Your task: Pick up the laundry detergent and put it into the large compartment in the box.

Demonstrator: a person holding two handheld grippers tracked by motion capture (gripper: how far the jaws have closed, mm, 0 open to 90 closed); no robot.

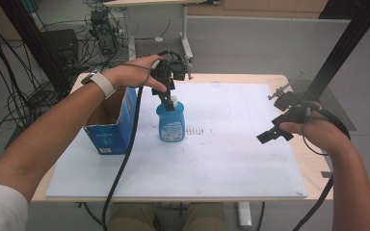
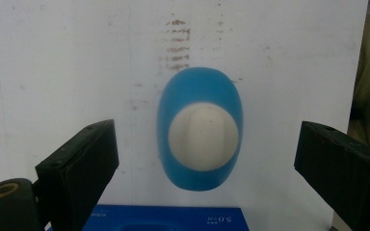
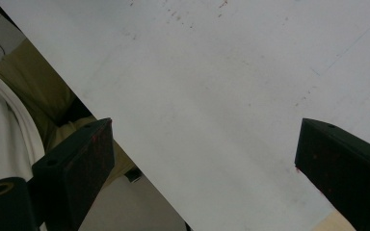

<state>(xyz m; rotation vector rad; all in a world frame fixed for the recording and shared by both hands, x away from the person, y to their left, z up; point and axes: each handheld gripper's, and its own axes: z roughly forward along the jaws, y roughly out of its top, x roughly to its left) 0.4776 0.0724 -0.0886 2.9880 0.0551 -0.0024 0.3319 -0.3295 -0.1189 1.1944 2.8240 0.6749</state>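
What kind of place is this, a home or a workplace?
Most likely a lab or workshop set up for recording handling tasks. Bundles of black cables and electronic equipment lie on the grey floor behind the table. A white board covers the table, carrying only a blue bottle and a blue carton.

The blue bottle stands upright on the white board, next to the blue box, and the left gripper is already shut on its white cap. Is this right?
Not quite: the left gripper is open. In the left gripper view its fingers stand wide apart on both sides of the white cap, not touching it. The blue bottle does stand upright beside the blue box.
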